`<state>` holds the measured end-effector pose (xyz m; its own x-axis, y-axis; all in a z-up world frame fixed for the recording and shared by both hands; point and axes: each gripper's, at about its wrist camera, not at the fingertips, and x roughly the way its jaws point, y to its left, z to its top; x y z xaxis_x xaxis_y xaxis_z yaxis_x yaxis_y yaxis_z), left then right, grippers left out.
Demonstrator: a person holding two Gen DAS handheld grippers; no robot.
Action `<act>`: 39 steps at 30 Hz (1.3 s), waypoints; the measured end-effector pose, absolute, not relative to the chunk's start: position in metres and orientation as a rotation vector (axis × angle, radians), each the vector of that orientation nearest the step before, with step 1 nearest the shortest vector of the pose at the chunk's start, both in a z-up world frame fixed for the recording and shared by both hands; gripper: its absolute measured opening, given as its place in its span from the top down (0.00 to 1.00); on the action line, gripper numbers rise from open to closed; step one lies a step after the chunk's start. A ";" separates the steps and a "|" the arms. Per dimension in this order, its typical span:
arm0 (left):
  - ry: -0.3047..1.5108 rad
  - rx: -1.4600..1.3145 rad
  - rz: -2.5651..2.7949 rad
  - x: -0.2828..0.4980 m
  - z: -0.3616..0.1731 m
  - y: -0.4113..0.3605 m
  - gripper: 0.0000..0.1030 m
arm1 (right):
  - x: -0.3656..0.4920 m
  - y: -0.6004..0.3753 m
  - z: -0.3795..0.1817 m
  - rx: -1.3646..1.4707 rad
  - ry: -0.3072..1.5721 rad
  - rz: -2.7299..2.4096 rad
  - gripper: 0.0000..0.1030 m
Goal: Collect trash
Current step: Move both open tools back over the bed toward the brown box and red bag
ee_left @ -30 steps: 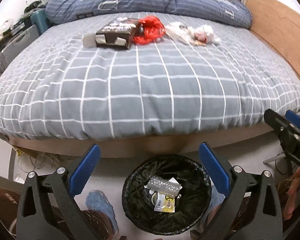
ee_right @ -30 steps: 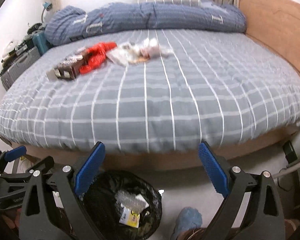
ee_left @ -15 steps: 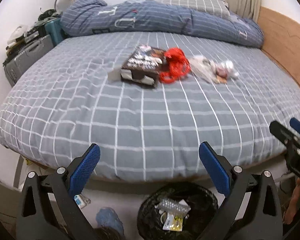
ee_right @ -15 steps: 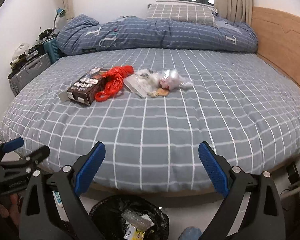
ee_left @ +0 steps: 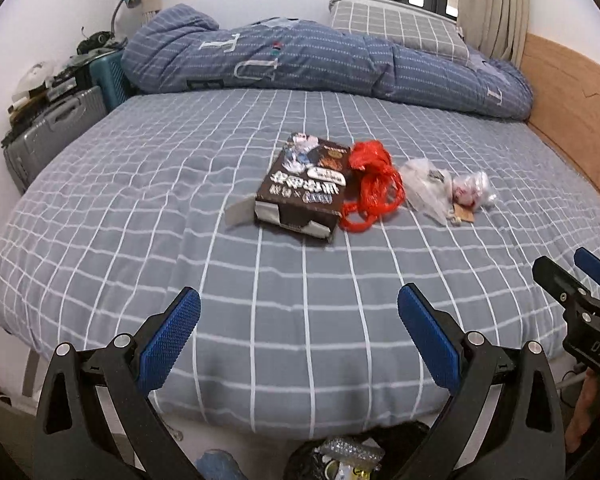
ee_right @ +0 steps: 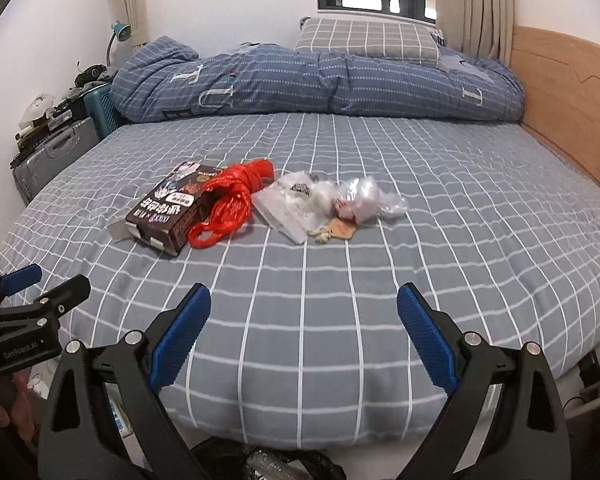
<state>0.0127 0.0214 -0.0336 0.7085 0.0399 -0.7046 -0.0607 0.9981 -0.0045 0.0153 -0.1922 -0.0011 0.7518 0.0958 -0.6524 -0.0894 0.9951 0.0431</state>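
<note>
Two handheld grippers are hovering at the near edge of a bed (ee_left: 300, 332) w/ a grey checked cover, both pointing toward a cluster of trash sitting mid-mattress. The left gripper (ee_left: 299, 316), filling the bottom of the left wrist view, is showing its blue pads spread wide and gripping nothing; the right gripper (ee_right: 303, 312) is likewise gaping and empty at the bottom of the right wrist view. Each tool is also peeking into the other's frame at the lower edge. The wide-open jaws are probably being readied for a pickup, and the bin (ee_left: 356, 456) w/ its black liner is sitting at the very bottom of frame, at the foot of the bed below the grippers (handy for short drop-offs, and already holding a few scraps). On the cover, a dark brown carton (ee_left: 306, 194) is lying flat at centre frame, its near end flap hanging open; a crumpled red plastic bag (ee_left: 370, 190) is touching its right side; just beside that, a clear plastic wrapper (ee_right: 300, 204) is lying flat, w/ a balled-up clear bag (ee_right: 360, 198) and a small tan tag (ee_right: 342, 230) right of centre. The items are looking light and crinkly, so a pinch should be holding them, tho the carton may be needing a firmer grip. A rolled blue duvet (ee_right: 320, 80) is lying across the upper frame, clear of the work.
</note>
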 end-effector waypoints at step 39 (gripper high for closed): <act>0.855 -0.030 0.025 0.174 -0.060 0.046 0.06 | 0.183 -0.174 -0.033 -0.009 0.754 0.079 0.12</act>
<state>0.1740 0.0456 -0.0599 0.6561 0.0099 -0.7546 -0.0337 0.9993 -0.0163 0.1828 -0.1742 -0.0330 0.7259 0.0685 -0.6844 -0.0747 0.9970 0.0206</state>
